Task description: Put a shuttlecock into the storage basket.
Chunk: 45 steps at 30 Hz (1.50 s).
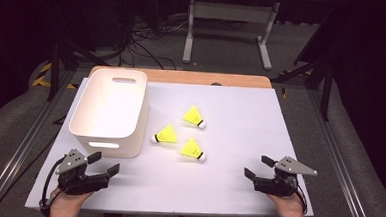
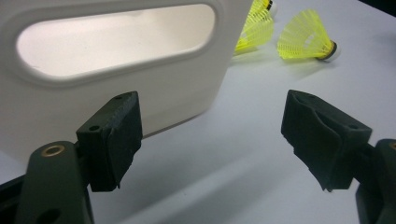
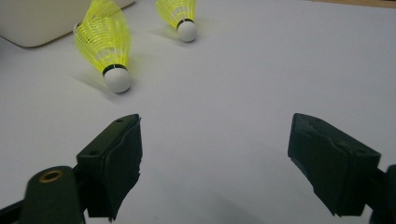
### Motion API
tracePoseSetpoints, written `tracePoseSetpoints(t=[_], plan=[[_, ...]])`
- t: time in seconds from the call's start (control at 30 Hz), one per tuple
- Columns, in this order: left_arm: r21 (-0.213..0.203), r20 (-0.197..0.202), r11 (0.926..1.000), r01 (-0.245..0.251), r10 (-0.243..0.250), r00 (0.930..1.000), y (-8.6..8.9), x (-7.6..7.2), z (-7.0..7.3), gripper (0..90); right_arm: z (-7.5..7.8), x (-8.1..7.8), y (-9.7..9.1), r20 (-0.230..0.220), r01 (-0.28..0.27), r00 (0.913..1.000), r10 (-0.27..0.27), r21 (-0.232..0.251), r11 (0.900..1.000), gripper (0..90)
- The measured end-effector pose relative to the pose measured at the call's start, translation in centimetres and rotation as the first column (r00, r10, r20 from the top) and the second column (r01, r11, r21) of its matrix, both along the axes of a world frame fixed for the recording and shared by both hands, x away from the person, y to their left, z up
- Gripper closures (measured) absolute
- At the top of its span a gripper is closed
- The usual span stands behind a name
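white table (image 1: 236,191) carries three shuttlecocks mid-surface; your right gripper (image 1: 259,167), jaws apart and empty, sits nearest the front shuttlecock (image 1: 193,150); left gripper (image 1: 103,164) gapes by the bin (image 1: 129,135).

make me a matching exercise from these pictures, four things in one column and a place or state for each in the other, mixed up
Things:
1. white plastic bin with slot handles
2. yellow plastic shuttlecock farthest from the person
3. left gripper
4. right gripper

Places or states:
A. open, at the near right of the table, jaws aimed at the shuttlecocks
B. lying on its side, white cork tip toward the table's right
C. open, just in front of the bin's near wall
D. standing at the table's left, nothing visible inside

Pairs: 1-D, 2-B, 3-C, 4-A
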State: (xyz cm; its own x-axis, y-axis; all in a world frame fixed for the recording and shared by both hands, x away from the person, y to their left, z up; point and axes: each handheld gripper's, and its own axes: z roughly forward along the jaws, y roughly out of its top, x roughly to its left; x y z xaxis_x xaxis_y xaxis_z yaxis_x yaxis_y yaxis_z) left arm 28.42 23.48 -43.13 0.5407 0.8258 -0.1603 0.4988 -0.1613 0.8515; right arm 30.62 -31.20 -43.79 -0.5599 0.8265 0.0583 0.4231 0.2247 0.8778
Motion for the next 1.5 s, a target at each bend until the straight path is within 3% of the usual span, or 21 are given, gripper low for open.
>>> tracePoseSetpoints(t=[0.17, 0.37, 0.6, 0.67, 0.93, 1.3, 1.43, 1.5], plan=[[0.021, 0.005, 0.9985, 0.051, -0.051, 0.9987, -1.3, -0.4, 0.1, 21.2, 0.0, 0.0, 0.0, -0.002, 0.017, 0.9999, -0.017, 0.0, 0.9999, 18.4], [0.0, 0.013, 0.9987, 0.051, -0.051, 0.9986, -1.7, -0.6, 0.2, 21.3, 0.0, 0.0, 0.0, 0.001, 0.016, 0.9999, -0.016, -0.001, 0.9999, 18.3], [-0.001, -0.022, 0.9984, 0.057, -0.057, 0.9981, -1.9, -0.5, 0.0, 21.4, -0.1, 0.1, 0.1, -0.011, 0.004, 0.9999, -0.005, -0.008, 1.0, 18.3], [-0.002, -0.014, 0.9982, 0.059, -0.059, 0.9981, -2.2, -0.5, 0.1, 21.4, -0.1, 0.1, 0.1, -0.008, 0.002, 1.0, -0.002, -0.006, 1.0, 18.3], [0.012, -0.03, 0.9944, 0.105, -0.105, 0.994, -3.7, -0.3, 0.4, 21.4, 0.0, 0.1, 0.1, -0.002, -0.003, 1.0, 0.003, 0.01, 0.9999, 17.9], [-0.028, -0.01, 0.9942, 0.104, -0.104, 0.9945, -4.3, -0.4, 1.0, 21.4, -0.1, 0.1, 0.0, -0.005, 0.001, 1.0, -0.001, 0.008, 1.0, 17.8], [-0.013, -0.003, 0.9933, 0.115, -0.115, 0.9934, -4.7, -0.5, 1.2, 21.4, 0.0, 0.1, 0.0, -0.005, 0.001, 1.0, -0.001, 0.01, 1.0, 17.8], [-0.024, -0.005, 0.9924, 0.12, -0.121, 0.9927, -5.0, -0.5, 1.2, 21.4, -0.1, 0.1, 0.0, -0.005, 0.001, 1.0, 0.0, 0.009, 1.0, 17.8]])
